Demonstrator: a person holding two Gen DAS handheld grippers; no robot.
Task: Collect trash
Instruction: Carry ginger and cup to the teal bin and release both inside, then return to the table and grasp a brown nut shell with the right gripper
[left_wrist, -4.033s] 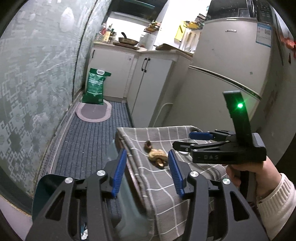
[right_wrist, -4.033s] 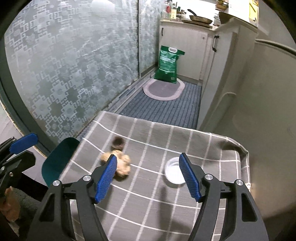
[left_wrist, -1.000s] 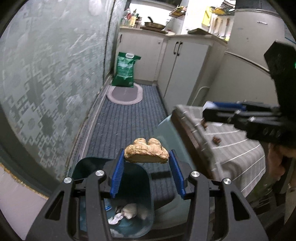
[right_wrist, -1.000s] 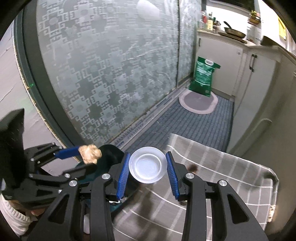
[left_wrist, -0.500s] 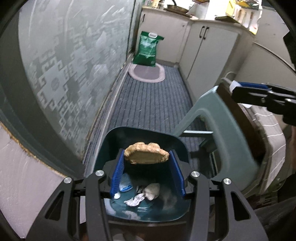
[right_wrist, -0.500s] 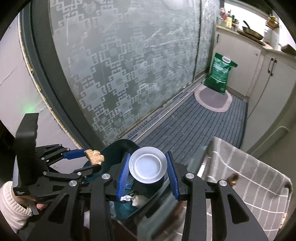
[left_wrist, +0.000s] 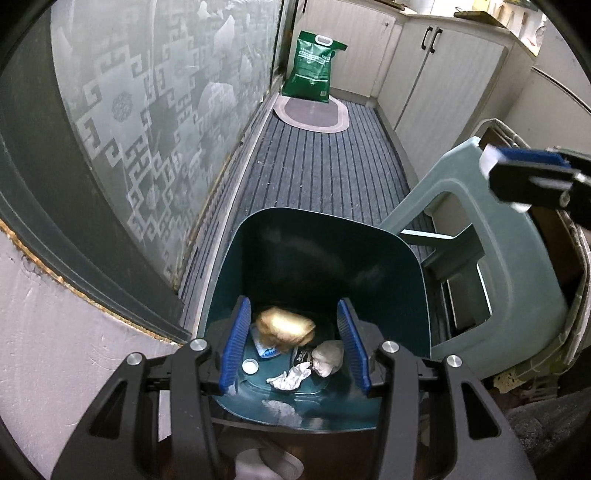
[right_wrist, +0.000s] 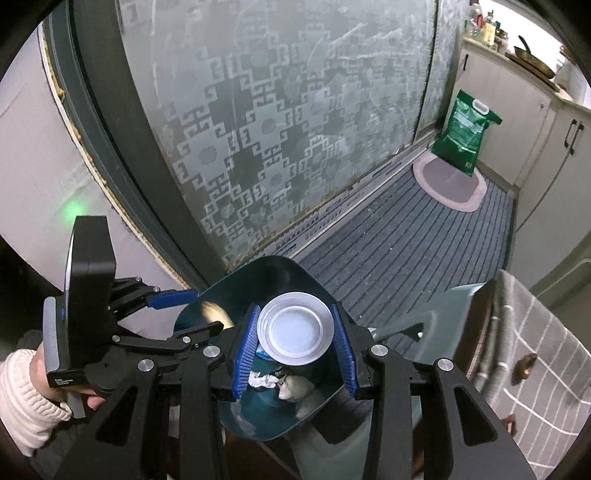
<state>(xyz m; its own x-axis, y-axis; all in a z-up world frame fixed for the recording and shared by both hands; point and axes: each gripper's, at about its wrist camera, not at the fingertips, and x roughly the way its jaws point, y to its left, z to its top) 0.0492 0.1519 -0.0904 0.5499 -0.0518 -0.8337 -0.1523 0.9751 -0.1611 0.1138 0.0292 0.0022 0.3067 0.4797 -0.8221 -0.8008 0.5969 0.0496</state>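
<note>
I can't read any text from here. The green bag (left_wrist: 314, 68) carries white print, and there is a small white label on the handle of the left gripper (right_wrist: 177, 314), but both are too small and blurred to make out.

Teal bin (left_wrist: 399, 280) — tan peel (left_wrist: 286, 329); white lid (right_wrist: 294, 332) — blue pads (left_wrist: 233, 345).
</note>
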